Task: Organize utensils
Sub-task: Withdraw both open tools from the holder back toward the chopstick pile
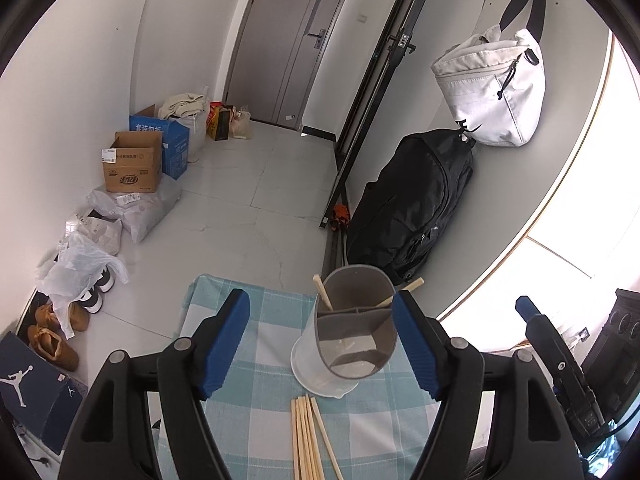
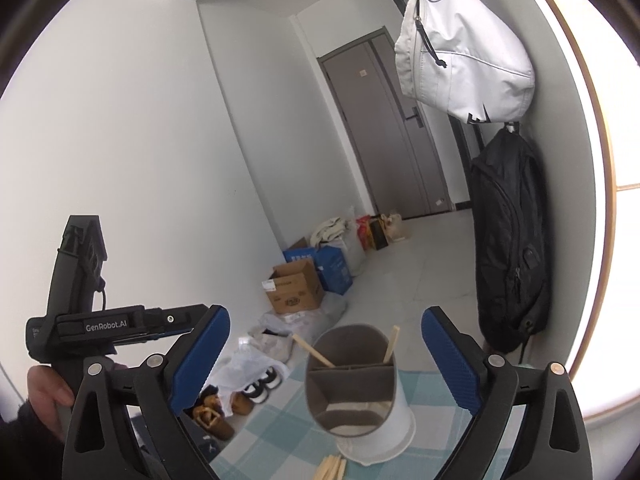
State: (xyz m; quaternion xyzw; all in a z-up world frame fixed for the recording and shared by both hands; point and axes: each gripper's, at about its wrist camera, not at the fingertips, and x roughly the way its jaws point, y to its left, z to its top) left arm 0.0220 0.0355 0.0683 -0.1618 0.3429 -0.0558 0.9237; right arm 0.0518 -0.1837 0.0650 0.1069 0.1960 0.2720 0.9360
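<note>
A round utensil holder (image 1: pixel 352 328) with grey dividers stands on a table with a blue-checked cloth (image 1: pixel 260 400). Two wooden chopsticks (image 1: pixel 323 292) lean in its back compartments. A bundle of several chopsticks (image 1: pixel 308 440) lies on the cloth just in front of it. My left gripper (image 1: pixel 320 350) is open and empty, its jaws spread either side of the holder's near side, above the bundle. My right gripper (image 2: pixel 326 364) is open and empty, above the holder (image 2: pixel 356 388). The bundle's ends show at the bottom of the right wrist view (image 2: pixel 332 468).
The table's far edge drops to a tiled floor. Cardboard boxes (image 1: pixel 132 164), plastic bags and shoes (image 1: pixel 56 336) line the left wall. A black backpack (image 1: pixel 412 200) and a white bag (image 1: pixel 492 88) hang on the right wall. The other gripper shows at the right edge (image 1: pixel 560 368).
</note>
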